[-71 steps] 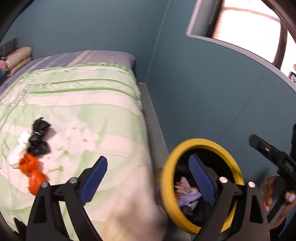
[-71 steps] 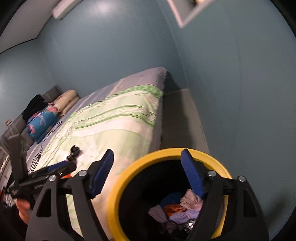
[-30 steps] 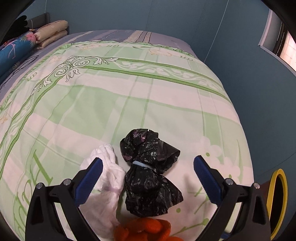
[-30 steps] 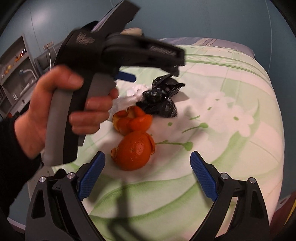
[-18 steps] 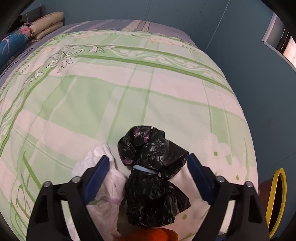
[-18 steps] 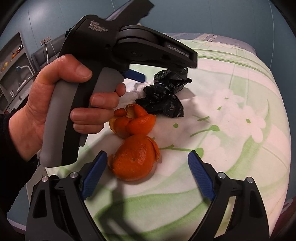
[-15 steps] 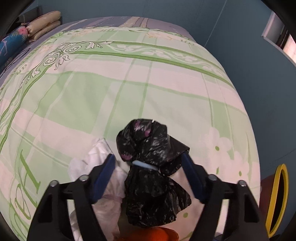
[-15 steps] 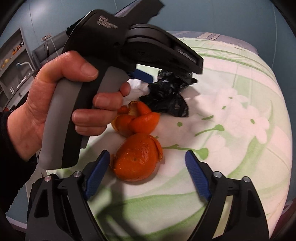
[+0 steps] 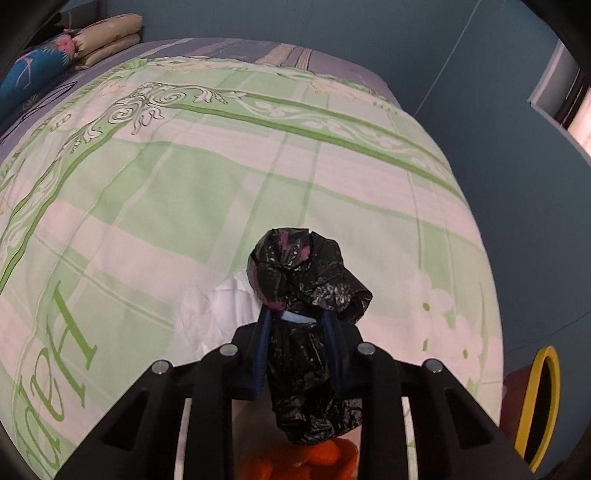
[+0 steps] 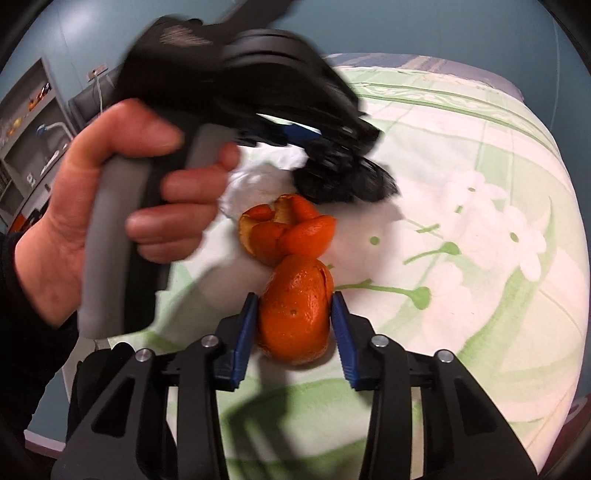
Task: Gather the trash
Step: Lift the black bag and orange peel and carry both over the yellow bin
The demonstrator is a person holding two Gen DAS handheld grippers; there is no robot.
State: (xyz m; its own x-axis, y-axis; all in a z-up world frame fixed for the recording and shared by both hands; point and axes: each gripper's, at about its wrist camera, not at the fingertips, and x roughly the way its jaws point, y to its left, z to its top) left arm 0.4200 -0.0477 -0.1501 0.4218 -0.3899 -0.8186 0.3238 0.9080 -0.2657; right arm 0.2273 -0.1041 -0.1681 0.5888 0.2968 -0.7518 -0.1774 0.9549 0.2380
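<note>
My left gripper (image 9: 297,317) is shut on a knotted black plastic bag (image 9: 303,288) over the green and white bedspread (image 9: 184,192); in the right wrist view the bag (image 10: 343,181) is blurred under the left tool. A crumpled white tissue (image 9: 221,306) lies just left of it. My right gripper (image 10: 293,306) is shut on a closed-up orange peel (image 10: 295,314) resting on the bed. A second, opened orange peel (image 10: 284,229) lies just beyond it, and orange peel (image 9: 306,461) also shows below the bag.
A bin with a yellow rim (image 9: 539,402) stands on the floor right of the bed. Folded pillows (image 9: 103,33) and a blue cushion (image 9: 33,70) lie at the bed's far end. The blue wall (image 9: 517,147) runs along the right side.
Both grippers have closed: the left on the black bag, which lifts slightly, and the right on the near orange peel. The left tool is moving, blurred in the right wrist view.
</note>
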